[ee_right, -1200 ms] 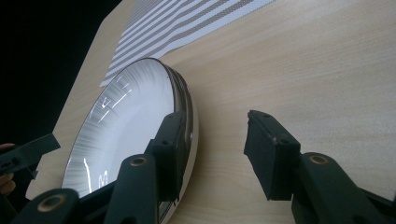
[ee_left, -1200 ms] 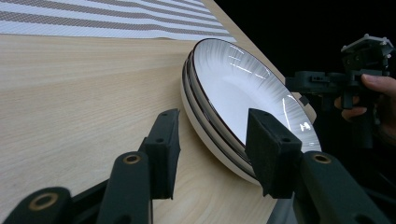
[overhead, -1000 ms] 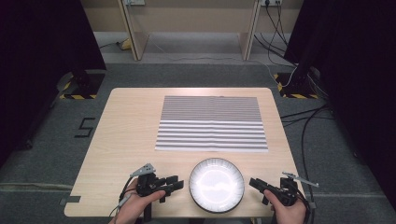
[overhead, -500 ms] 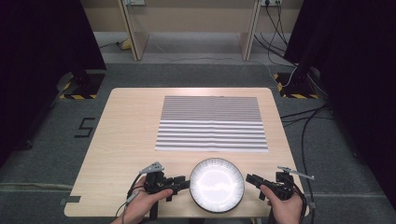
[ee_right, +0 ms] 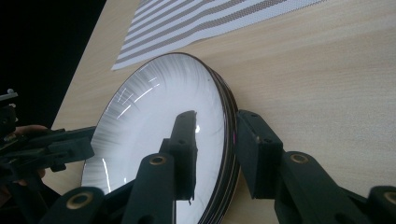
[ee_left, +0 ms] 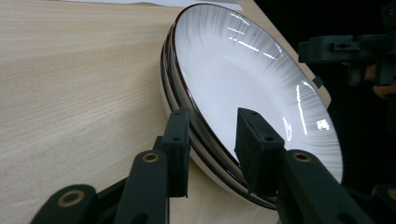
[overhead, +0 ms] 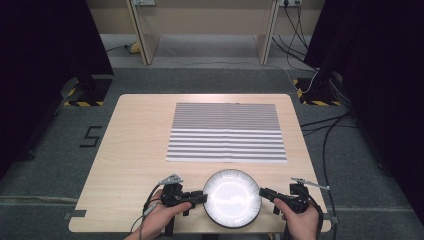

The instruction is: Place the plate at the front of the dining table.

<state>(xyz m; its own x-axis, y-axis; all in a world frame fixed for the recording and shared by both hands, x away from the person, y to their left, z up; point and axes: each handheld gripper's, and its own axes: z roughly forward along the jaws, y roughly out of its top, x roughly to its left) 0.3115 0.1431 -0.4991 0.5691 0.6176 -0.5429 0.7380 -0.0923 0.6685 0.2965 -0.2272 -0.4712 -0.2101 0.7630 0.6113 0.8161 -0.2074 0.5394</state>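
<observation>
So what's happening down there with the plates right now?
Left gripper and right gripper closing astride opposite rims, no firm grip seen. Stacked plates flat on table. Nothing in the way.

i see the plates (overhead: 232, 197) stacked on the counter (overhead: 135, 150) at its near edge. the striped mat (overhead: 226, 132) lies behind them. my left tool (overhead: 199, 197) is at their left rim, my right tool (overhead: 266, 193) at their right rim.

My left hand-held gripper (overhead: 199, 196) and right hand-held gripper (overhead: 266, 192) are matt black, with blocky square-ended jaws and brass-ringed pivot screws. Each carries a grey three-cornered plate on top and trails a thin cable.
</observation>
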